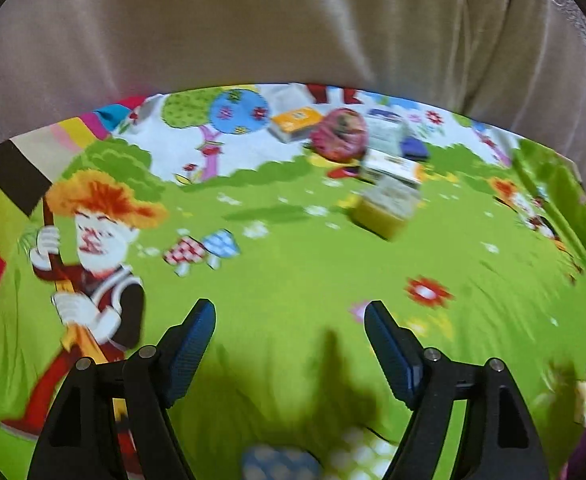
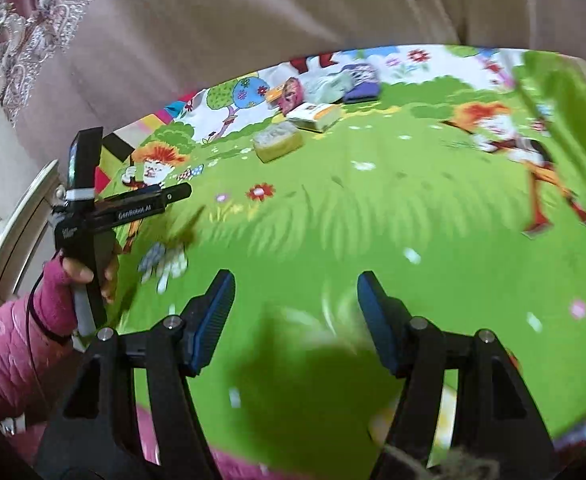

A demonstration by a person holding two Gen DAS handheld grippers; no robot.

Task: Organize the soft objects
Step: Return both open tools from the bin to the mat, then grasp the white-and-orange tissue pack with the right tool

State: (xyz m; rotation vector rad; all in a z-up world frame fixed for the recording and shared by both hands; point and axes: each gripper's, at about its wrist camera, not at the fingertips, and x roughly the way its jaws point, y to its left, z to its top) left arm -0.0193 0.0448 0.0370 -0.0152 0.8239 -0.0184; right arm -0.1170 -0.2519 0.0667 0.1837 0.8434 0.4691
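My left gripper (image 1: 289,312) and right gripper (image 2: 295,284) both gape empty; blurred sponges and packets (image 1: 381,184) cluster far across the cartoon-printed green sheet (image 1: 293,280).

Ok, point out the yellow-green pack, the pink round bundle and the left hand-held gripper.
yellow-green pack (image 2: 278,143), right wrist view, top face.
pink round bundle (image 1: 339,134), left wrist view, its middle.
left hand-held gripper (image 1: 289,354), left wrist view, between fingertips.

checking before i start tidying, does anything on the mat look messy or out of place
Yes: the small packets at the far edge of the bright green cartoon-print mat lie in a loose heap, tilted at different angles and partly overlapping. The yellow-green block sits apart, nearer the camera. Blur hides finer detail.
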